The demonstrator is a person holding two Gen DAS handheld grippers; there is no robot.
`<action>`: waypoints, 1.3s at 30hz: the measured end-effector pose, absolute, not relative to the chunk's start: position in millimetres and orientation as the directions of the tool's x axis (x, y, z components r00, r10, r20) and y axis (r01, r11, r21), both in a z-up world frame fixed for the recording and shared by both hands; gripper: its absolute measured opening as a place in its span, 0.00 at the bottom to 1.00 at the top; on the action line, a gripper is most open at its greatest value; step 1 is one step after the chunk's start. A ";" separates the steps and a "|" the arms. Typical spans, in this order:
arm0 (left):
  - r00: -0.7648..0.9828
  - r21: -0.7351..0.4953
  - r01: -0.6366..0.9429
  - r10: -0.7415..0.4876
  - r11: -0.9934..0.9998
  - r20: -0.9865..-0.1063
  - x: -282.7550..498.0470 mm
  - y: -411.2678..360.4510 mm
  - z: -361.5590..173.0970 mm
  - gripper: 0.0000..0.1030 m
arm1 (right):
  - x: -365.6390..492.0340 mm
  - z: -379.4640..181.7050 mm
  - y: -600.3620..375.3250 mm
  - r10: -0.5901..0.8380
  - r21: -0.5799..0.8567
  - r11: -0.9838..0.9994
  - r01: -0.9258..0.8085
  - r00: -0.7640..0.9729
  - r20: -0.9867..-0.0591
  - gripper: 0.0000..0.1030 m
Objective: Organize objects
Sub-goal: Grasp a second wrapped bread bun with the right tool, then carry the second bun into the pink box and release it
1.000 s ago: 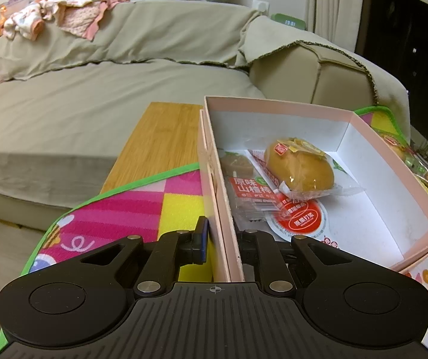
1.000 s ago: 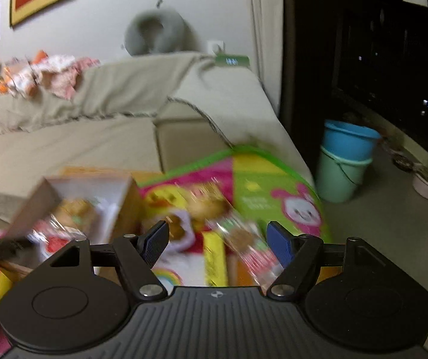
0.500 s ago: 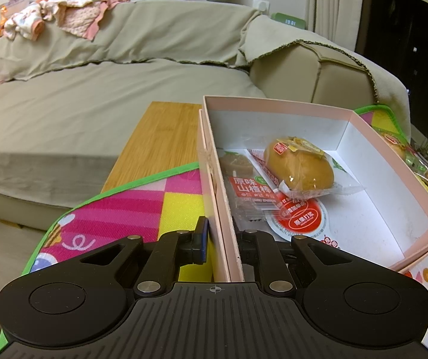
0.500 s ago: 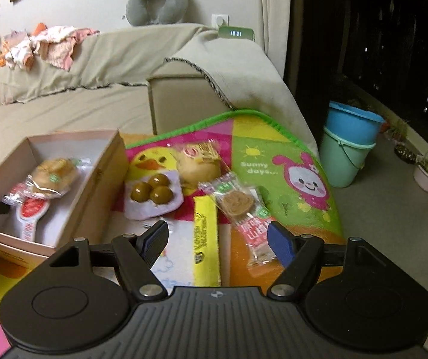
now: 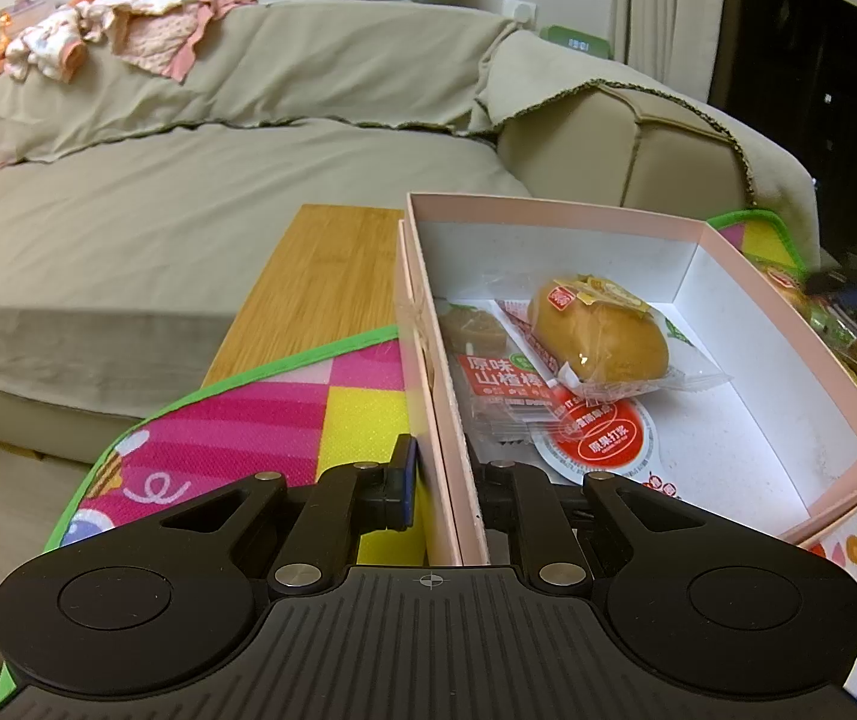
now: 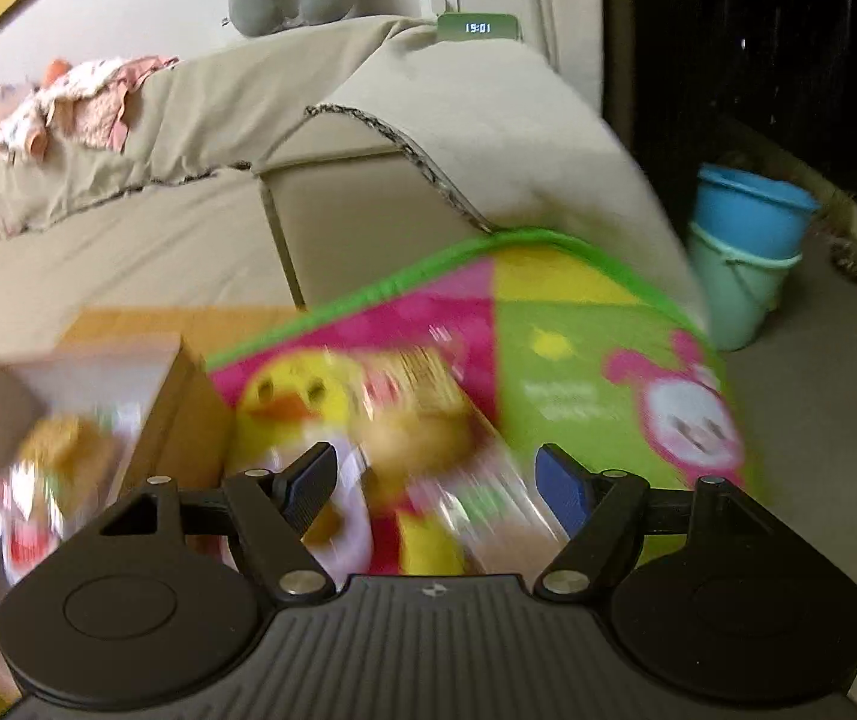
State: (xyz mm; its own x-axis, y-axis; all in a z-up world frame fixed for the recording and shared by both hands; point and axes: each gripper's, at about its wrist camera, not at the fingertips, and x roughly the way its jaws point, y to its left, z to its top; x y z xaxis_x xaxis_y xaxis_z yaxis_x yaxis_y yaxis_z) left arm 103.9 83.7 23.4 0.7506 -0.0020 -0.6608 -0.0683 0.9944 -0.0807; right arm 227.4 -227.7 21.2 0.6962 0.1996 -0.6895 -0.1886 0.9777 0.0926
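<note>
Left wrist view: the left gripper pinches the near wall of the pink box, its inner finger partly hidden behind that wall. Inside lie a wrapped bun and overlapped red packets.

Right wrist view: the right gripper is spread wide and empty above blurred snacks on the play mat, hard to make out.
</note>
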 end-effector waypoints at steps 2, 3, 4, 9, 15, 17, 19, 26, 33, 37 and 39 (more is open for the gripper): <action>0.751 -0.081 -0.068 -0.002 0.994 -0.660 104.1 83.1 23.5 0.14 | 254.0 12.1 -215.9 0.187 0.095 0.981 -0.171 0.683 -0.706 0.72; 0.751 -0.081 -0.069 -0.002 0.994 -0.660 104.0 83.6 23.6 0.14 | 266.9 5.5 -211.8 0.178 0.094 0.983 -0.160 0.669 -0.722 0.72; 0.751 -0.081 -0.069 -0.002 0.994 -0.660 104.0 83.6 23.5 0.14 | 278.1 -2.9 -208.2 0.164 0.089 0.985 -0.147 0.650 -0.742 0.72; 0.756 -0.088 -0.066 -0.008 0.994 -0.655 103.7 83.7 23.9 0.14 | 277.0 0.2 -208.6 0.144 0.085 0.989 -0.122 0.643 -0.752 0.55; 0.761 -0.097 -0.069 -0.011 0.993 -0.649 103.7 84.4 23.4 0.14 | 188.8 61.6 -216.8 0.207 0.051 0.972 -0.231 0.725 -0.657 0.55; 0.762 -0.100 -0.071 -0.011 0.992 -0.647 103.6 84.6 23.2 0.14 | 157.4 69.9 -216.9 0.229 0.039 0.962 -0.270 0.720 -0.655 0.55; 0.762 -0.100 -0.072 -0.010 0.992 -0.648 103.2 85.2 23.2 0.14 | 128.5 71.8 -216.7 0.248 0.037 0.953 -0.299 0.707 -0.662 0.55; 0.762 -0.100 -0.071 -0.010 0.992 -0.647 103.4 84.8 23.0 0.14 | 58.8 47.0 -217.8 0.247 0.073 0.955 -0.286 0.639 -0.729 0.55; 0.762 -0.099 -0.073 -0.009 0.992 -0.647 102.0 85.4 22.0 0.14 | 4.9 19.6 -206.5 0.289 0.109 0.939 -0.327 0.575 -0.765 0.64; 0.762 -0.097 -0.072 -0.008 0.993 -0.648 101.6 86.2 21.2 0.14 | -14.7 24.8 -207.3 0.340 0.134 0.919 -0.371 0.574 -0.745 0.71; 0.762 -0.097 -0.072 -0.008 0.993 -0.648 101.7 86.1 21.3 0.14 | -18.6 27.7 -207.8 0.344 0.122 0.913 -0.389 0.577 -0.741 0.76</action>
State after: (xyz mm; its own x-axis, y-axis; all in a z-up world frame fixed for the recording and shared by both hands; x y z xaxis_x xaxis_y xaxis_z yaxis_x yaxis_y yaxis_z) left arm 101.7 86.1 21.3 0.7617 -0.0084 -0.6478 -0.0718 0.9927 -0.0973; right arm -18.6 -207.8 27.7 0.5765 0.3442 -0.7410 -0.3887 0.9133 0.1217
